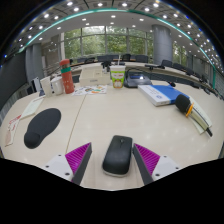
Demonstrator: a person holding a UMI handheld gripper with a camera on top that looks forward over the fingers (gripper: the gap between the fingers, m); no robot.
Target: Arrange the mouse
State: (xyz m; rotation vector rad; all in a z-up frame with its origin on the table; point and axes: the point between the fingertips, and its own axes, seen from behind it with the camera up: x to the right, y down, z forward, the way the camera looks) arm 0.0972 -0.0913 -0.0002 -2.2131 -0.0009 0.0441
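A black computer mouse (118, 155) lies on the pale table (100, 115), between my two fingers. My gripper (113, 160) is open, with a gap between the mouse and each purple pad (78, 157). A dark oval mouse mat (42, 127) lies on the table to the left, beyond the left finger.
Further back stand a red bottle (67, 76), a yellow-green cup (118, 76), papers (93, 89), a blue-and-white book (161, 94) and a dark pouch (183, 102). More papers (201, 117) lie at the right. Office desks and windows lie beyond.
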